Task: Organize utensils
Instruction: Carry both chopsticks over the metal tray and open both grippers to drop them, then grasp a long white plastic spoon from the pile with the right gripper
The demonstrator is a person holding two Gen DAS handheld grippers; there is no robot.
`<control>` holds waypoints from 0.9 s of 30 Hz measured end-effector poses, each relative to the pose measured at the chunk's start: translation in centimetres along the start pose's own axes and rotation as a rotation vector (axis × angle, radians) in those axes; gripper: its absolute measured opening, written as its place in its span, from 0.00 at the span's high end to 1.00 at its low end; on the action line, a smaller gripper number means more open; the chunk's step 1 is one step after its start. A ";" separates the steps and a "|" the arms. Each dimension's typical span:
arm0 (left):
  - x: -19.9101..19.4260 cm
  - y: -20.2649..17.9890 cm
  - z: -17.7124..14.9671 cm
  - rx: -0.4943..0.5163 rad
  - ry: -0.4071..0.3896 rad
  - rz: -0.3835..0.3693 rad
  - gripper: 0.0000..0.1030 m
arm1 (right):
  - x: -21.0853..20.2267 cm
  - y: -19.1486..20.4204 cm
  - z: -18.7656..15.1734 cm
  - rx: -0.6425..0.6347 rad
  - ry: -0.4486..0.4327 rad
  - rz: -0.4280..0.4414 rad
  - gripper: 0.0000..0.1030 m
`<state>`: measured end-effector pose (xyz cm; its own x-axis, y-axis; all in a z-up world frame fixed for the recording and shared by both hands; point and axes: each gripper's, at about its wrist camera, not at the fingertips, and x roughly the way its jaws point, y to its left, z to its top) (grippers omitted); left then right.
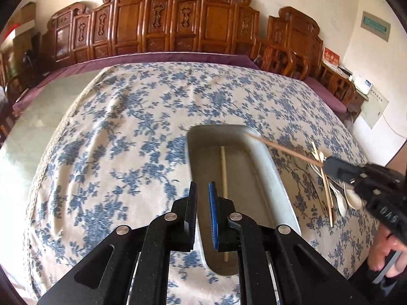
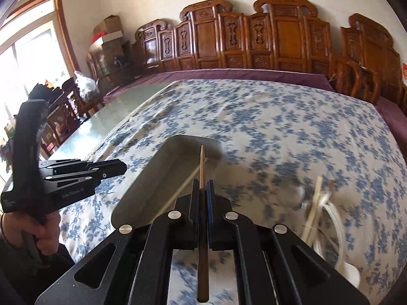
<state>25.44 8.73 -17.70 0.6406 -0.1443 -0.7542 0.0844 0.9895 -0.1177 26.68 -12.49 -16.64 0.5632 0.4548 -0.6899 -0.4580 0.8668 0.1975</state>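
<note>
Right gripper [image 2: 202, 189]: jaws closed on a brown chopstick [image 2: 202, 162], tip above the metal tray [image 2: 142, 193]. Left gripper [image 1: 202, 198]: jaws nearly closed, a narrow gap, holding nothing. Pale chopstick [image 1: 223, 167] lies inside tray. Left view alone shows clearly the pile of spoons and chopsticks [image 1: 330, 190] right of tray on the floral-clothed surface [image 1: 114, 139]; right view blurs it.

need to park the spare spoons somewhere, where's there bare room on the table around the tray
Bare floral tablecloth lies open left of the metal tray and beyond it, up to the purple bench cushion. The tray holds only one pale chopstick. It is crowded right of the tray, where spoons and chopsticks pile under the right gripper.
</note>
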 end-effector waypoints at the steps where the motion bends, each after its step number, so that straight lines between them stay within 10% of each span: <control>1: -0.1 0.2 0.0 0.000 -0.003 0.007 0.92 | 0.9 0.6 0.2 -0.003 0.010 0.004 0.94; 14: -0.7 2.2 0.3 -0.045 -0.024 0.011 0.92 | 8.0 3.9 0.1 -0.034 0.100 -0.020 0.94; 27: -1.6 1.4 0.4 -0.025 -0.055 -0.003 0.92 | 6.0 3.3 -0.5 -0.020 0.082 0.004 0.93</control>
<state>24.78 10.34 -16.39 0.6814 -0.1455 -0.7173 0.0674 0.9883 -0.1365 28.20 -6.99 -20.52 0.5037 0.4394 -0.7438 -0.4745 0.8602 0.1868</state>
